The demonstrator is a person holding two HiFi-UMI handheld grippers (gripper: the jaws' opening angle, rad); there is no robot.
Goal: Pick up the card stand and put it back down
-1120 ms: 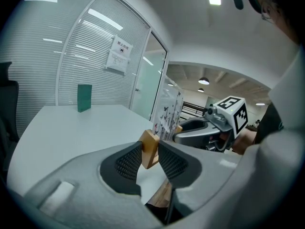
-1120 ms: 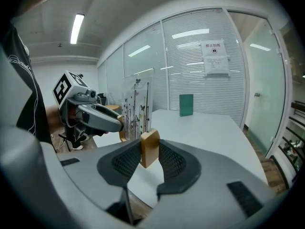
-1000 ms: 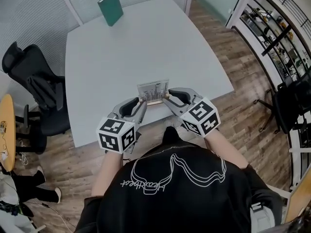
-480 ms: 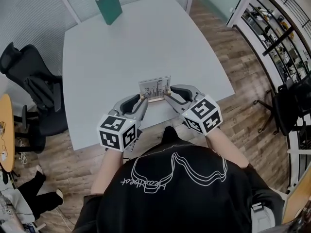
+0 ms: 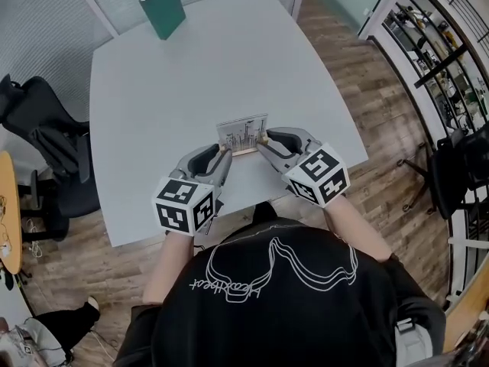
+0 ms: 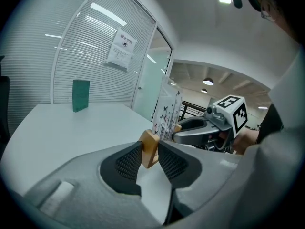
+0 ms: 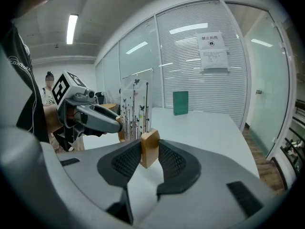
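The card stand (image 5: 243, 134) is a wooden bar with an upright clear card printed with dark plants and butterflies. It is near the front edge of the grey table (image 5: 191, 67). My left gripper (image 5: 224, 153) is shut on the bar's left end (image 6: 149, 148), its pads pressing both sides. My right gripper (image 5: 261, 140) is shut on the right end (image 7: 148, 148) in the same way. Each gripper view shows the other gripper across the card: the right gripper (image 6: 200, 128), the left gripper (image 7: 93, 118). Whether the bar touches the table I cannot tell.
A green book (image 5: 163, 8) stands upright at the table's far left corner. A black office chair (image 5: 38, 128) is left of the table. Dark shelving (image 5: 435, 44) runs along the right. Glass walls with blinds stand behind the table.
Both grippers keep their hold on the stand's ends. The head view has drifted, so the table and book sit further left; the stand lies slightly higher in the picture.
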